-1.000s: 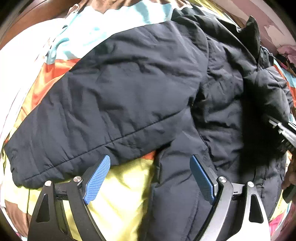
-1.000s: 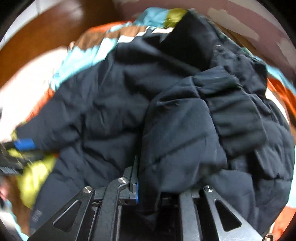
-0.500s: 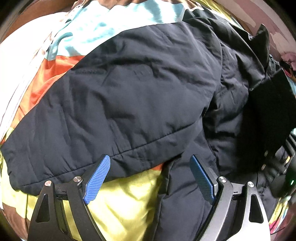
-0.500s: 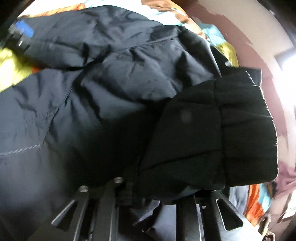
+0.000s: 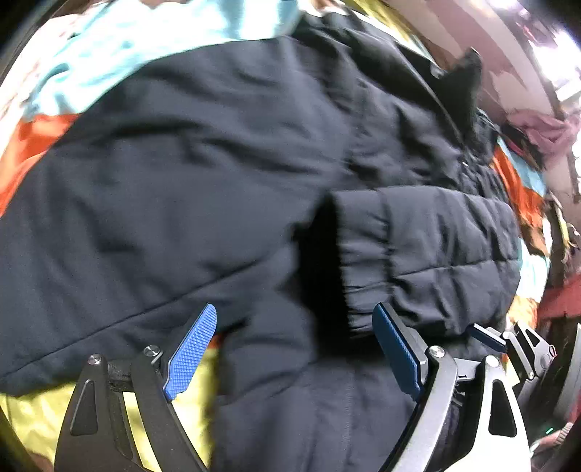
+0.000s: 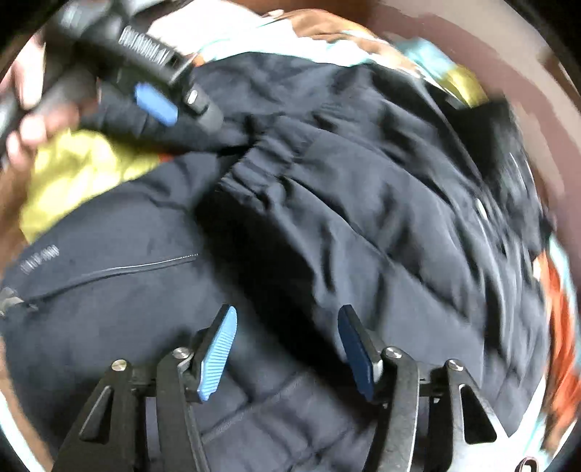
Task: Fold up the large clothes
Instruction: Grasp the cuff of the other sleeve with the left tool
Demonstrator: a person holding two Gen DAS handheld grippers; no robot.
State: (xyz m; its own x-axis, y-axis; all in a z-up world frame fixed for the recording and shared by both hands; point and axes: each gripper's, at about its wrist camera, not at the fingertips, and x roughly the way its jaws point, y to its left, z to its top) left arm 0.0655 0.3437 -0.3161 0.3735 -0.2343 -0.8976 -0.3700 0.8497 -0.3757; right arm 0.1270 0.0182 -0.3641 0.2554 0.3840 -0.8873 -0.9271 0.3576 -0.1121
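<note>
A dark navy padded jacket point(image 5: 181, 188) lies spread on a colourful bedspread point(image 5: 32, 414). One sleeve point(image 5: 443, 247) is folded across its body, cuff point(image 5: 359, 254) toward the middle. My left gripper point(image 5: 294, 350) hovers open over the jacket's lower edge, nothing between its pads. In the right wrist view, my right gripper point(image 6: 287, 350) is above the jacket point(image 6: 381, 225) near the sleeve; its jaws are opening and grip nothing. The cuff point(image 6: 250, 170) lies ahead of it. The left gripper point(image 6: 174, 105) shows at the top left, held by a hand point(image 6: 29, 123).
The bedspread has yellow point(image 6: 72, 174), orange point(image 5: 25, 145) and light blue point(image 5: 120, 54) patches around the jacket. A pocket zip point(image 6: 109, 270) runs across the jacket front. Pink clothing point(image 5: 544, 127) is piled at the far right by a wall point(image 5: 457, 32).
My right gripper was shut on the sleeve; now its jaws stand apart and the sleeve lies across the jacket body. The right gripper swung round. The left gripper shifted slightly and stayed open.
</note>
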